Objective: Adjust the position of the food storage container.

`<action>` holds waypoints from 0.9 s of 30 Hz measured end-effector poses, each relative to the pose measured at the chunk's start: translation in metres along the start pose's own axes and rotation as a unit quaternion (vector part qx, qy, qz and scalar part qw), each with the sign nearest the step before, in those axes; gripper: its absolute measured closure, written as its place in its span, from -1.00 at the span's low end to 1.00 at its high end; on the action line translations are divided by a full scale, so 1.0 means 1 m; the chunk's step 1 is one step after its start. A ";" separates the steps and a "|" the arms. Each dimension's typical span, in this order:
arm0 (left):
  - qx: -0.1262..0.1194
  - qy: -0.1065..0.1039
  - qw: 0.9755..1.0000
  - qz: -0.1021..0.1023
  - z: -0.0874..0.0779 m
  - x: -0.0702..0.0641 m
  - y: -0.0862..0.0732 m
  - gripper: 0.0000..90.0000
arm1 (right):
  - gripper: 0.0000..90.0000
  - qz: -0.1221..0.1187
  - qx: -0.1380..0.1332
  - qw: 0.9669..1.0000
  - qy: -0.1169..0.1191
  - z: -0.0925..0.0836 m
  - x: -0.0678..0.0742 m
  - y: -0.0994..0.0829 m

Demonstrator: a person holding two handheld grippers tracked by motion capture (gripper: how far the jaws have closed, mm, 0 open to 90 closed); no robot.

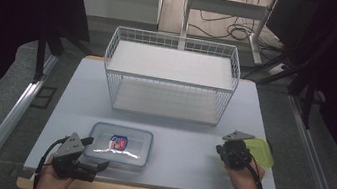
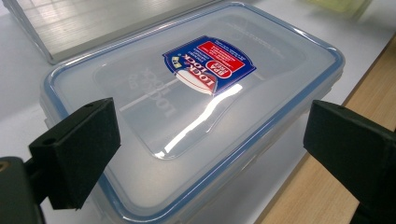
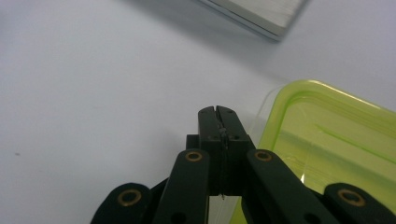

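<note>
clear box (image 1: 120, 146) w/ blue-rimmed lid on, in front of wire rack (image 1: 171, 76), sits btwn wide-apart jaws of left gripper (image 1: 101, 165); right gripper (image 1: 223, 150), right of rack front, pinched together on green lid (image 1: 260, 152) edge.

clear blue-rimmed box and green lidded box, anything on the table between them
Nothing: in the high view, bare table separates the clear box from the green box.

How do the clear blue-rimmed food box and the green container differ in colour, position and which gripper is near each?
The clear box has a blue rim and a label; the green container is yellow-green, no label visible. The clear box lies front left between the open left gripper; the green container lies right, beside the shut right gripper. Both rest on the table.
</note>
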State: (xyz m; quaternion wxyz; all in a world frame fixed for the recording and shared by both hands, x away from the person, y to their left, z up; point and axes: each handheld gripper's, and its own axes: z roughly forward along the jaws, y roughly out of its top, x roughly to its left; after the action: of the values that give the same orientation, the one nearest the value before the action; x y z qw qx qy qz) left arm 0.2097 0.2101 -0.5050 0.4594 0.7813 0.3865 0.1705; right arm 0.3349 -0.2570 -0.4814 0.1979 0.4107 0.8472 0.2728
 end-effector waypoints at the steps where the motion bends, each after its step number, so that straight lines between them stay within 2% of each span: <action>1: 0.003 -0.001 1.000 -0.004 0.000 0.001 0.000 -0.92 | 0.98 0.005 0.000 1.000 -0.002 0.000 -0.003 -0.001; 4: 0.013 -0.005 1.000 -0.025 -0.002 0.006 0.002 -0.95 | 0.98 0.010 -0.002 1.000 -0.002 -0.001 -0.007 -0.004; 7: 0.003 0.007 0.999 -0.046 -0.010 0.016 0.004 -0.85 | 0.98 0.003 -0.012 1.000 0.001 -0.003 -0.003 -0.003; 8: -0.001 0.017 0.999 -0.049 -0.014 0.020 0.003 -0.79 | 0.98 0.000 -0.015 1.000 0.002 -0.004 -0.001 -0.002; 11: -0.018 0.051 0.997 -0.059 -0.031 0.035 0.000 -0.41 | 0.98 -0.009 -0.022 1.000 0.005 -0.005 0.005 0.000; 14: -0.035 0.054 0.993 -0.095 -0.046 0.055 -0.008 0.18 | 0.98 -0.016 -0.025 1.000 0.010 -0.005 0.010 0.001; 16: -0.019 0.074 0.991 -0.106 -0.048 0.067 -0.015 0.53 | 0.98 -0.019 -0.026 0.999 0.016 -0.005 0.014 0.001; 17: 0.001 0.082 0.991 -0.108 -0.046 0.072 -0.019 0.66 | 0.98 -0.020 -0.028 0.999 0.019 -0.004 0.015 0.001; 19: 0.036 0.084 0.989 -0.114 -0.039 0.077 -0.023 0.84 | 0.98 -0.024 -0.029 0.999 0.027 -0.005 0.019 0.002; 21: 0.070 0.080 0.988 -0.112 -0.027 0.077 -0.025 0.93 | 0.98 -0.025 -0.031 0.999 0.035 -0.005 0.024 0.002; 23: 0.091 0.068 0.988 -0.101 -0.018 0.072 -0.024 0.97 | 0.98 -0.027 -0.033 0.998 0.047 -0.005 0.029 0.003; 27: 0.097 0.042 0.991 -0.087 -0.010 0.060 -0.017 0.99 | 0.98 -0.033 -0.034 0.997 0.068 -0.005 0.040 0.003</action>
State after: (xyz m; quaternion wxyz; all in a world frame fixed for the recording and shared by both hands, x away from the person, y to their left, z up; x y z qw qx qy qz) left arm 0.2349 0.2663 -0.5198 0.3778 0.7780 0.4863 0.1242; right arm 0.3105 -0.2246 -0.4806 0.1625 0.3563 0.8621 0.3216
